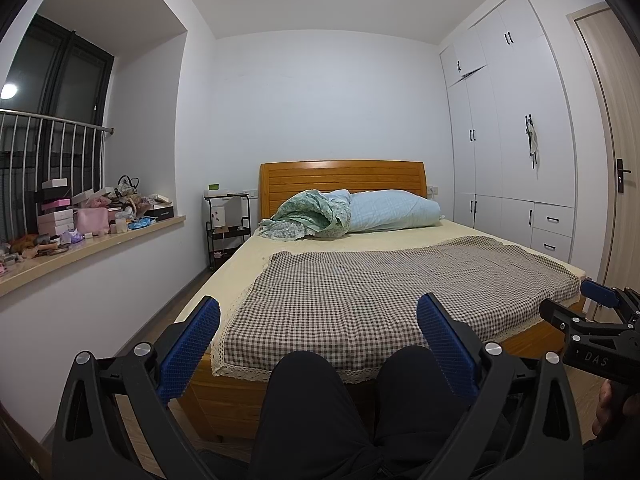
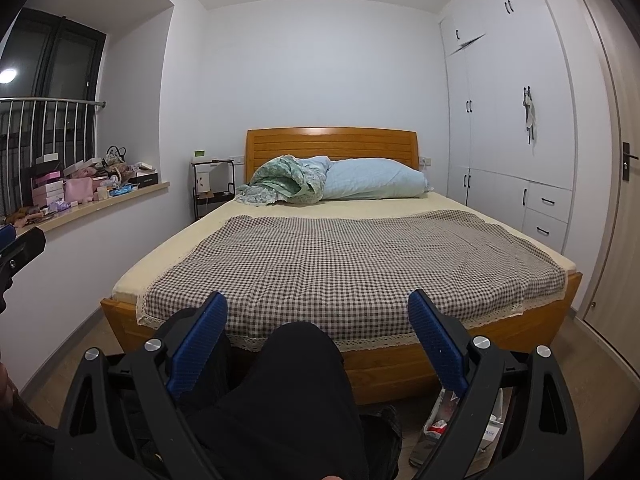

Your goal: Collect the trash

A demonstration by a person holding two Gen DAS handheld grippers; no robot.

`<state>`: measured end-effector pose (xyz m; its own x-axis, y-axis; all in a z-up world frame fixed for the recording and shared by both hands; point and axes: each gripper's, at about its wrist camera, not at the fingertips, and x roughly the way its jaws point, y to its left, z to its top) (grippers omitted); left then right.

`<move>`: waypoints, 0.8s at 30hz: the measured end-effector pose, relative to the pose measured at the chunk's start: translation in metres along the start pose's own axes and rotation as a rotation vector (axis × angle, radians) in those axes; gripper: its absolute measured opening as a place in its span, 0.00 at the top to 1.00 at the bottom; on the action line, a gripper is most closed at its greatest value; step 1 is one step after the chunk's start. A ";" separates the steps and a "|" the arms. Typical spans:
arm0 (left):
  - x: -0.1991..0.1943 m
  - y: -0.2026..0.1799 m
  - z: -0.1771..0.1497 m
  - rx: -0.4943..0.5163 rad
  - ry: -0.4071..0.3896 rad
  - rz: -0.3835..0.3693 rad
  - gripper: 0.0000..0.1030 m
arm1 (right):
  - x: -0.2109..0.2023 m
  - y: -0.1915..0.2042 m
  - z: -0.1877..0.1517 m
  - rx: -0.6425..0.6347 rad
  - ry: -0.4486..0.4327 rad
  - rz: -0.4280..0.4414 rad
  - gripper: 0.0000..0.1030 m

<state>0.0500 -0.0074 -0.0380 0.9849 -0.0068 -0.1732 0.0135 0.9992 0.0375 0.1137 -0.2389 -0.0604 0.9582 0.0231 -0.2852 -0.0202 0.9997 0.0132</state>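
Sitting at the foot of a bed, a person is holding the left tool and right tool level above dark-trousered knees, both gaping empty; trash is lying on the floor beneath the right tool.

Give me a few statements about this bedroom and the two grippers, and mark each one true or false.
1. Both the left gripper and the right gripper are open and hold nothing. True.
2. The checked blanket covers the pillow. False: it lies on the foot half of the bed, apart from the pillow.
3. The window ledge is cluttered with boxes. True.
4. The wardrobe is dark wood. False: it is white.
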 end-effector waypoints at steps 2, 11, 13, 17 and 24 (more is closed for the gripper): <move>0.001 0.001 0.000 0.001 0.000 -0.003 0.07 | 0.000 0.000 0.000 0.001 0.002 0.000 0.15; 0.001 0.001 0.000 0.002 -0.001 -0.003 0.07 | 0.000 -0.001 0.000 0.006 0.002 -0.002 0.15; 0.002 0.003 0.000 0.003 -0.001 -0.005 0.07 | 0.000 -0.001 0.000 0.006 0.002 -0.003 0.15; 0.005 0.007 -0.001 0.009 0.001 -0.016 0.07 | 0.000 0.000 -0.001 0.007 0.002 -0.003 0.15; 0.006 0.010 -0.002 0.013 -0.004 -0.022 0.07 | 0.000 0.000 -0.001 0.009 0.002 -0.005 0.15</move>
<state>0.0557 0.0030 -0.0407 0.9850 -0.0289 -0.1699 0.0372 0.9982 0.0461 0.1134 -0.2390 -0.0616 0.9577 0.0181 -0.2870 -0.0128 0.9997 0.0204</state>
